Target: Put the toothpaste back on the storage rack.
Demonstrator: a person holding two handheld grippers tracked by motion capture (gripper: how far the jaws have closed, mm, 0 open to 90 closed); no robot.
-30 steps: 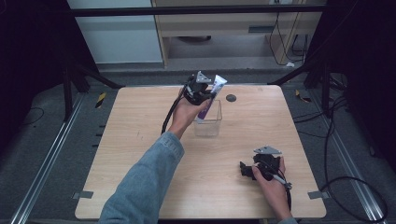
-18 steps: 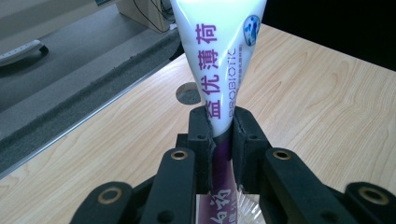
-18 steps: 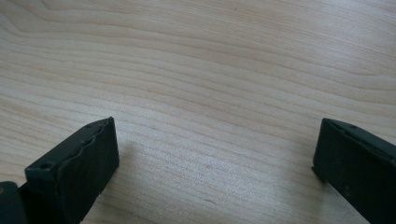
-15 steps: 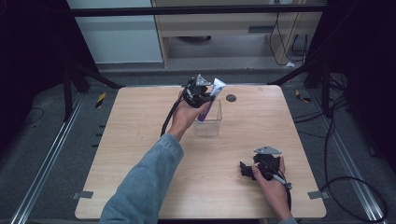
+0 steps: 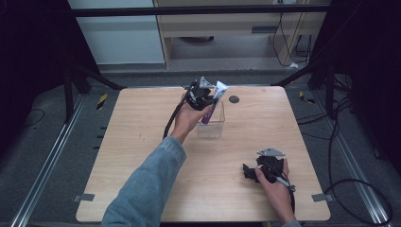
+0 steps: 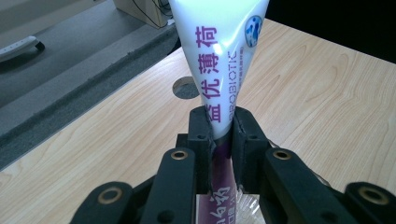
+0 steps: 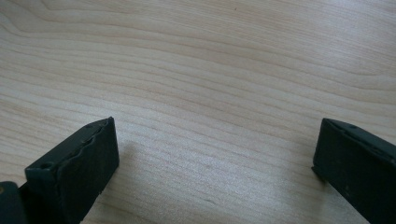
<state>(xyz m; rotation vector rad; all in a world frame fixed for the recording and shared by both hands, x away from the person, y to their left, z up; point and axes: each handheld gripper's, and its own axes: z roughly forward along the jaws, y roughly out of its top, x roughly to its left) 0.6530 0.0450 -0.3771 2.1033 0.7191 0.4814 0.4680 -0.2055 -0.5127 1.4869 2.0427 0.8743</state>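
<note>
A white and purple tube (image 5: pixel 216 94) with printed lettering stands upright in my left gripper (image 5: pixel 207 98), whose jaws pinch it around the middle. In the left gripper view the tube (image 6: pixel 219 56) rises wide and flat above the gripper (image 6: pixel 223 123), and its purple lower part hangs below the pads. That lower end reaches down into a clear plastic box (image 5: pixel 211 125) at the table's middle back. My right gripper (image 5: pixel 248 171) lies low at the front right of the table, held by a hand. In its own view the right gripper (image 7: pixel 215 154) has its jaws wide apart over bare wood.
The wooden table (image 5: pixel 142 142) has a round dark hole (image 5: pixel 233 99) just right of the box, also seen as a hole (image 6: pixel 186 88) beyond the tube. A blue-sleeved forearm (image 5: pixel 151 184) crosses the table's middle. Black frame bars and cables surround the table.
</note>
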